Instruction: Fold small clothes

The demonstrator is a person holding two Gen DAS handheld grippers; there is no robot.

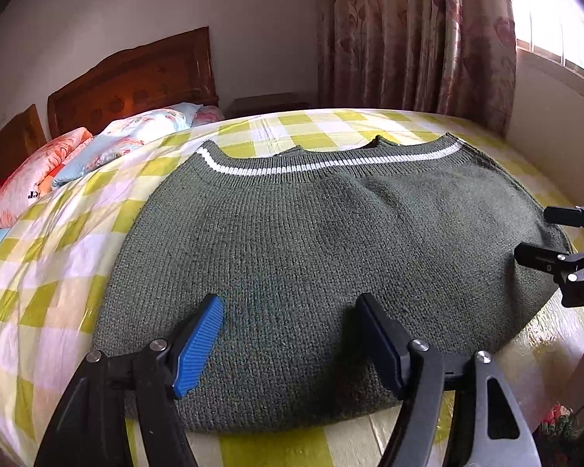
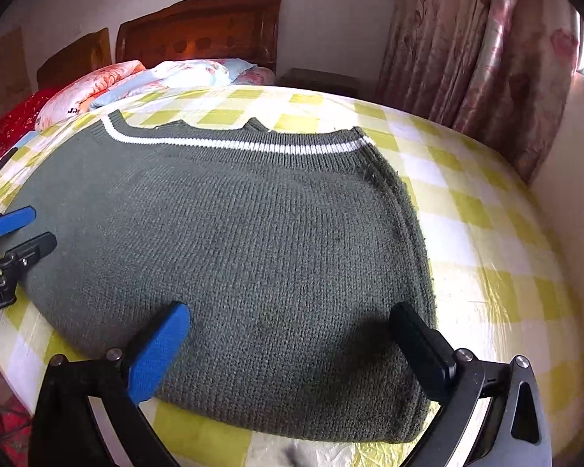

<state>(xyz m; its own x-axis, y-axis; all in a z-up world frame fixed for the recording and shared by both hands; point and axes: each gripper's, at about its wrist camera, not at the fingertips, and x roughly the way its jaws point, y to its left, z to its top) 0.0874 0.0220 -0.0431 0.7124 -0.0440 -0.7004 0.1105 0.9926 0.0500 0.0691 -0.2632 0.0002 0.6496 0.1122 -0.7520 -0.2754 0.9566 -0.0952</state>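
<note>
Green sweater (image 1: 292,241) folded on bed (image 1: 58,272) | left gripper (image 1: 288,311) spread | right gripper (image 2: 292,327) spread

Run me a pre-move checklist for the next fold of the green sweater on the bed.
1. Sweater lies flat on the checked bedsheet: ok.
2. Left gripper jaws apart over the near edge, nothing pinched: ok.
3. Right gripper jaws apart over the near edge, nothing pinched: ok.
4. White-striped hem at the far side lies straight and in view: ok.
5. Right side edge of the sweater stacked evenly: ok, layers look aligned.
6. Sleeves tucked underneath: cannot tell, hidden by the top layer.
</note>
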